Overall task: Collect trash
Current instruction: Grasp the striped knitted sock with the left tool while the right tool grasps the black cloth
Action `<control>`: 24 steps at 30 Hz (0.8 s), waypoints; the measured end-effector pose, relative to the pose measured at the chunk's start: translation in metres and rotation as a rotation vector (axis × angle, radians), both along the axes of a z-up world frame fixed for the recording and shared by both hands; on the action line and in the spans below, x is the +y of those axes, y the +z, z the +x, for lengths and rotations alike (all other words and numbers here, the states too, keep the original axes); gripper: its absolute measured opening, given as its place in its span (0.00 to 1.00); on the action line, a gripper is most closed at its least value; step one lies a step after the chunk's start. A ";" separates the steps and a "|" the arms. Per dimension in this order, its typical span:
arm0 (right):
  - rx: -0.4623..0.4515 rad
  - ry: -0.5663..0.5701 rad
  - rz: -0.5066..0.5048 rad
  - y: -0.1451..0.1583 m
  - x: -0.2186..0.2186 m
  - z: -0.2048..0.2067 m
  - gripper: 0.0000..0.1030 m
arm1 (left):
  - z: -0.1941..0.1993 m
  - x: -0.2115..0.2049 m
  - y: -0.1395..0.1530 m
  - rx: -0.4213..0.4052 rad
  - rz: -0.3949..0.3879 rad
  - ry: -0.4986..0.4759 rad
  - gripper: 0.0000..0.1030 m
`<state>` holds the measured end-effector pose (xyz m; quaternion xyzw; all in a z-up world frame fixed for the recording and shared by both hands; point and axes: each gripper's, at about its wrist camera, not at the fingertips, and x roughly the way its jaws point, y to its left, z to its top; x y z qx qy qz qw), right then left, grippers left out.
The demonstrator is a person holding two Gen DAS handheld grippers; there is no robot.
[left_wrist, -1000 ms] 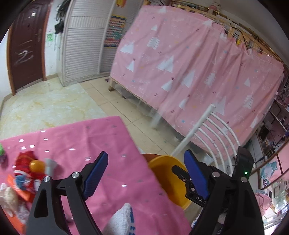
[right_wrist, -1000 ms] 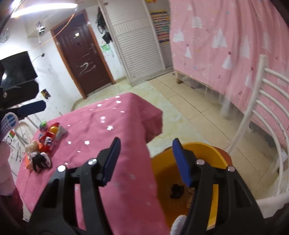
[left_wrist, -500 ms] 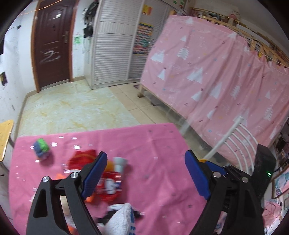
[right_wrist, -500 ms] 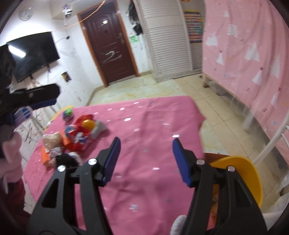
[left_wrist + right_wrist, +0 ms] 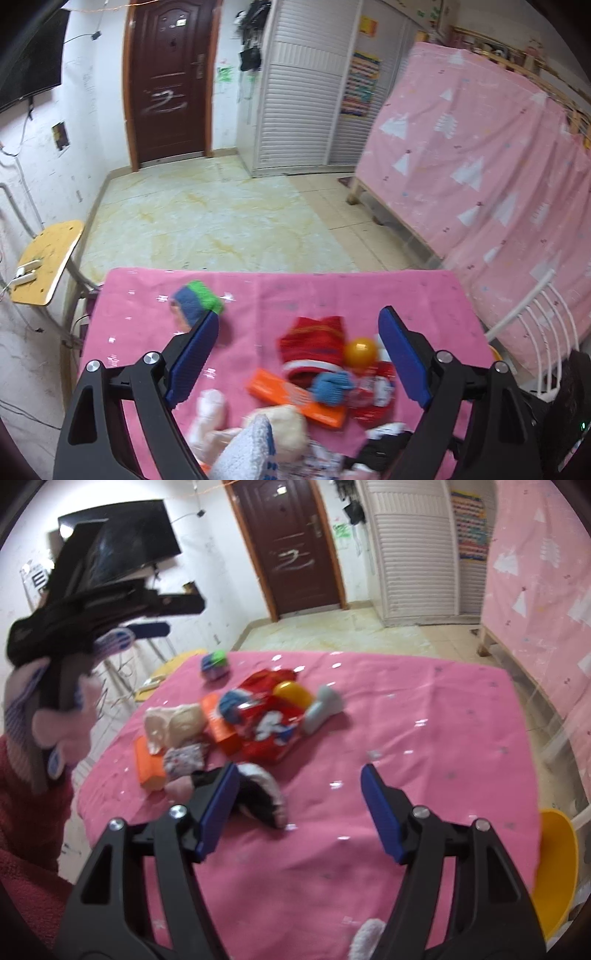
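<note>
A heap of trash lies on the pink-covered table (image 5: 424,716): a red snack bag (image 5: 269,720), an orange ball (image 5: 290,694), an orange box (image 5: 295,398), a grey cup (image 5: 323,705), pale crumpled wrappers (image 5: 173,723) and a black-and-white piece (image 5: 258,797). A blue-green ball (image 5: 197,301) lies apart. My left gripper (image 5: 295,354) is open and empty above the heap. My right gripper (image 5: 299,808) is open and empty, just right of the black-and-white piece. The yellow bin (image 5: 554,867) stands off the table's right edge.
A pink curtain (image 5: 480,166) covers a bed frame on the right. A white chair back (image 5: 532,325) stands by the table. A yellow chair (image 5: 44,258) is at the left. A brown door (image 5: 170,81) and tiled floor lie beyond.
Both grippers have swung left, away from the yellow bin and over the table toward the trash heap. Both stay open.
</note>
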<state>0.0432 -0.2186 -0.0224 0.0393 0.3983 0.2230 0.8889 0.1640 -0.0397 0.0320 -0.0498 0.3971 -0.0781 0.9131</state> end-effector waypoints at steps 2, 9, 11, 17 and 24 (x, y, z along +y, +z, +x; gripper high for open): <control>0.010 0.028 -0.007 -0.003 0.015 0.002 0.68 | 0.010 0.014 -0.004 0.011 0.011 0.028 0.78; 0.041 0.109 -0.023 -0.010 0.050 0.004 0.72 | 0.043 0.060 -0.024 0.069 0.037 0.119 0.78; 0.048 0.116 -0.031 -0.013 0.053 0.005 0.75 | 0.052 0.072 -0.032 0.090 0.043 0.136 0.78; 0.077 0.129 -0.055 -0.022 0.062 0.010 0.81 | 0.075 0.091 -0.057 0.143 0.072 0.159 0.78; 0.106 0.126 -0.036 -0.028 0.062 0.018 0.83 | 0.109 0.097 -0.091 0.232 0.075 0.158 0.78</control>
